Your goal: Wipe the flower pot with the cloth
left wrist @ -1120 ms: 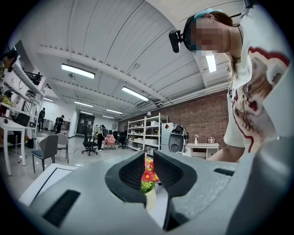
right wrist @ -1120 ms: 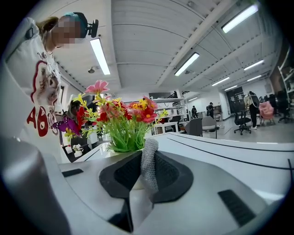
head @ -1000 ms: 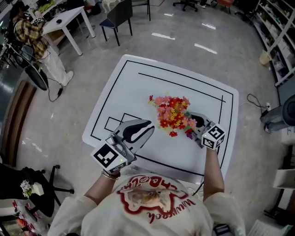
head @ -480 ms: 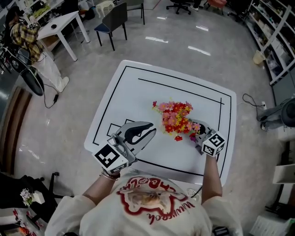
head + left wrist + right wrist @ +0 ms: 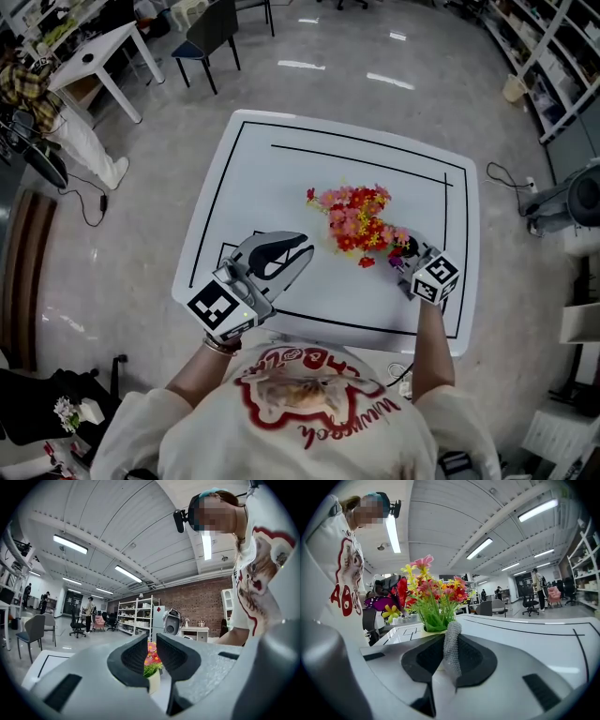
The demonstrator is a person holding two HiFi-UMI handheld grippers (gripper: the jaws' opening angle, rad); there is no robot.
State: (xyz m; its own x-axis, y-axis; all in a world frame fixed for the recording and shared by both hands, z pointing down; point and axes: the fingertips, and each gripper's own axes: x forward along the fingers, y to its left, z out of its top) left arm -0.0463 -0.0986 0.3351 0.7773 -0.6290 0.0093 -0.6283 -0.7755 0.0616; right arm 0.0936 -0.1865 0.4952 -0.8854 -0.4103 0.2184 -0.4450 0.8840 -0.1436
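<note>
The flower pot stands on the white table just ahead of the right gripper, whose jaws pinch a grey cloth, forearm stretched forward. The left gripper points at the pot from farther off, elbow bent, jaws narrowly parted and empty.

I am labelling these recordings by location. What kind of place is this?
Probably a lab or workshop: a white table marked with black lines stands on a polished floor, with storage shelves and office chairs around.
</note>
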